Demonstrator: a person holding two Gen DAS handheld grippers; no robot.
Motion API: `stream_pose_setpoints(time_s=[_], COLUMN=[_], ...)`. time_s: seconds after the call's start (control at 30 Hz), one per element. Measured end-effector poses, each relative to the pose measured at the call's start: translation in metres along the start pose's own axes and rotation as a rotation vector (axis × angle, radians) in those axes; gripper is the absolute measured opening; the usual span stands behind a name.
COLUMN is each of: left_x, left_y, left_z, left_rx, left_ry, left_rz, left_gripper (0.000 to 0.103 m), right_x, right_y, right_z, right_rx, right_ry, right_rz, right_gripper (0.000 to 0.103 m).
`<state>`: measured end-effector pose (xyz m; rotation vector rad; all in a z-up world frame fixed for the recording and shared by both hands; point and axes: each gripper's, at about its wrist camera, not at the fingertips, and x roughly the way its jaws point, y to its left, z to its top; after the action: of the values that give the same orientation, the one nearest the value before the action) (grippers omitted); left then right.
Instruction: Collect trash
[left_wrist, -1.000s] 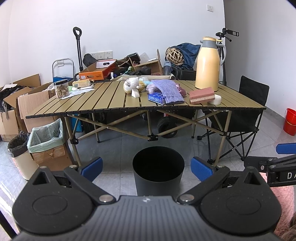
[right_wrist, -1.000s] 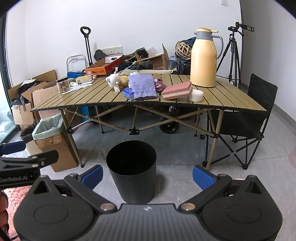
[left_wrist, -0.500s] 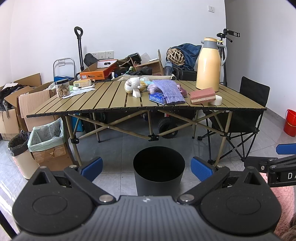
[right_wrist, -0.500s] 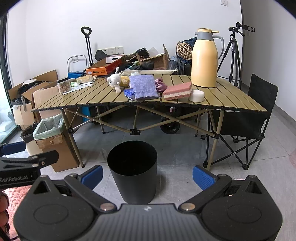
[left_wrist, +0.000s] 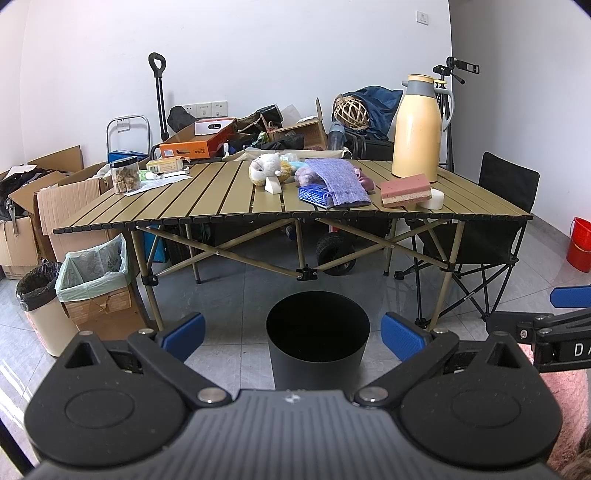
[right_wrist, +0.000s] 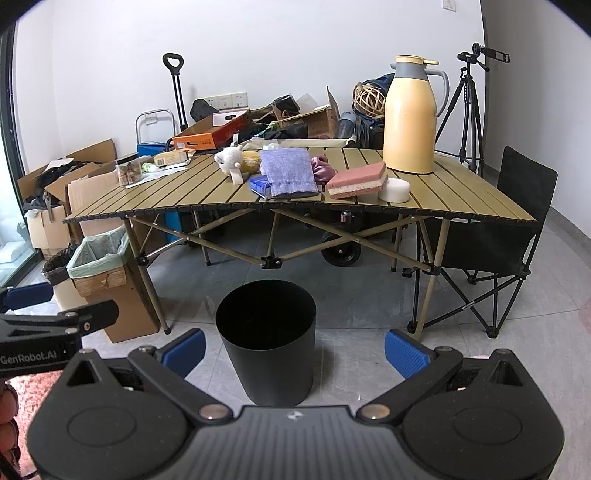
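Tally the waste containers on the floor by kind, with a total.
Black round bin in front of the table: 1
Cardboard box with a green liner: 1
Beige bin with a black liner: 1
Red bucket: 1
Total: 4

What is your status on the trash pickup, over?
Both tongs open, empty: left tongs, right tongs. Black bin on floor before table, looks empty. Nothing blocking the bin.
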<state>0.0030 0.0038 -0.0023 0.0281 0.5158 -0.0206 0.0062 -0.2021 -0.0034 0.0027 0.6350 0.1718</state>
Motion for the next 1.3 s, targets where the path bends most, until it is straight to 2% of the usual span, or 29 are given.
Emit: stream_pose_setpoints(time_s=[0.67,0.97,1.3], left_x=[0.001,0.013,0.035], left_y=[0.001,0.005,0.003], left_z=[-0.001,-0.001,0.015], left_rx=[-0.001,-0.001,0.004], left_ry=[0.002,0.016,0.014], left_rz=[0.002,0.002,-0.012], left_gripper=[0.103,0.103,0.103], right_x=[0.004,0.017,0.036], right_y=[0.003,-0.001,-0.009], right_z=[-0.003,0.002,0.015], right_rx=[0.004,0.013,0.021], right_ry=[0.001,0.007,-0.007], right_rz=[0.009,0.021,0.072], right_gripper=[0.103,0.103,0.103])
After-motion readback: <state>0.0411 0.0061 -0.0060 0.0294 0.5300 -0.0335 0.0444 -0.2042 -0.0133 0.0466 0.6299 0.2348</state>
